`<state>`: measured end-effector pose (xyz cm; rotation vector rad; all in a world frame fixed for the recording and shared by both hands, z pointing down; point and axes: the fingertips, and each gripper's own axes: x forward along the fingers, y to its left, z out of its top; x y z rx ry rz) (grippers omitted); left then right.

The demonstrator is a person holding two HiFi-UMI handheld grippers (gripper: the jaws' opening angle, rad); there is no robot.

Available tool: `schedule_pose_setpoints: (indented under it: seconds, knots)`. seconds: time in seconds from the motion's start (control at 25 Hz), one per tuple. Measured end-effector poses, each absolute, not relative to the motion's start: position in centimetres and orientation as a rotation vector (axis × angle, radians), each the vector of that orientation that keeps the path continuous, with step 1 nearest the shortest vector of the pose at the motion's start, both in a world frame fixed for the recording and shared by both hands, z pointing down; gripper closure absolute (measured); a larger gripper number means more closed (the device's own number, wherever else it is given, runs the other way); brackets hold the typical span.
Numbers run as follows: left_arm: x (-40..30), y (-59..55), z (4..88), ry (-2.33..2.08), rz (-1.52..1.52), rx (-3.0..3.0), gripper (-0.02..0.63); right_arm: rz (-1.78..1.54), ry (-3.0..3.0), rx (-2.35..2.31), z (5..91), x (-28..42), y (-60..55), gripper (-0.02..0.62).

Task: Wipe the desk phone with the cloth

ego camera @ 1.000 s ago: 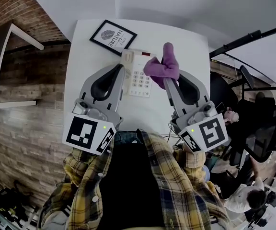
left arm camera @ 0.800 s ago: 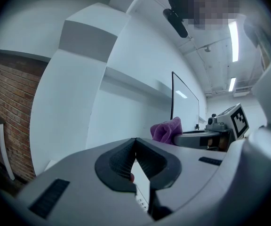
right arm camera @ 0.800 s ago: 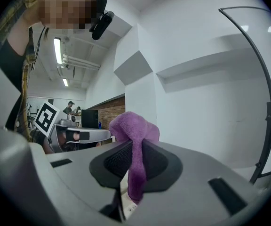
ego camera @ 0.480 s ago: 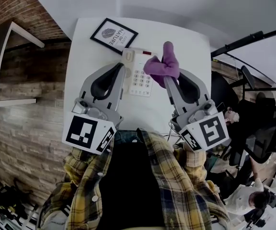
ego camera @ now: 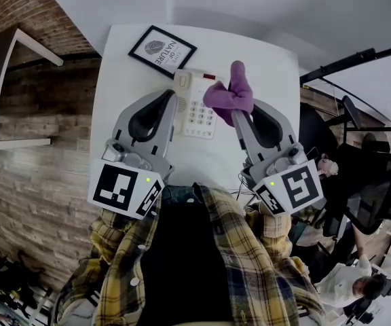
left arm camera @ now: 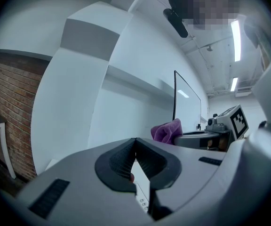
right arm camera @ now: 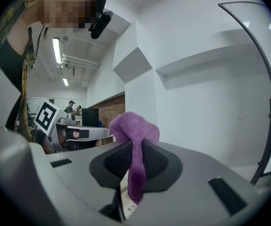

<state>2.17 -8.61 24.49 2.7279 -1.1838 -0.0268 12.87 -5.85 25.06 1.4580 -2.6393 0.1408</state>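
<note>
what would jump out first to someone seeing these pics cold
The purple cloth stands out most: it is pinched in the right gripper and bunched over the right side of the desk phone on the white table. The left gripper, jaws together, has its tip at the phone's handset side. A framed print lies at the table's far left corner.

Your white table carries two items in direct contact: a black-framed print near the far left corner and a white desk phone near the centre. The two sit just apart, phone on the near side, handset along its left edge, keypad facing up. You cannot tell whether the print lies flat or is propped.
</note>
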Motion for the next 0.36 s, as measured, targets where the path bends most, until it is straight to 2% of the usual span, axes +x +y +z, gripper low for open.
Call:
schedule_pose_setpoints:
  seconds: [0.36]
  knots:
    - [2.02,-8.82,24.22,-1.172,-0.055,2.715,0.592,0.150,-2.623,1.466,25.40,13.16,-6.20,0.535]
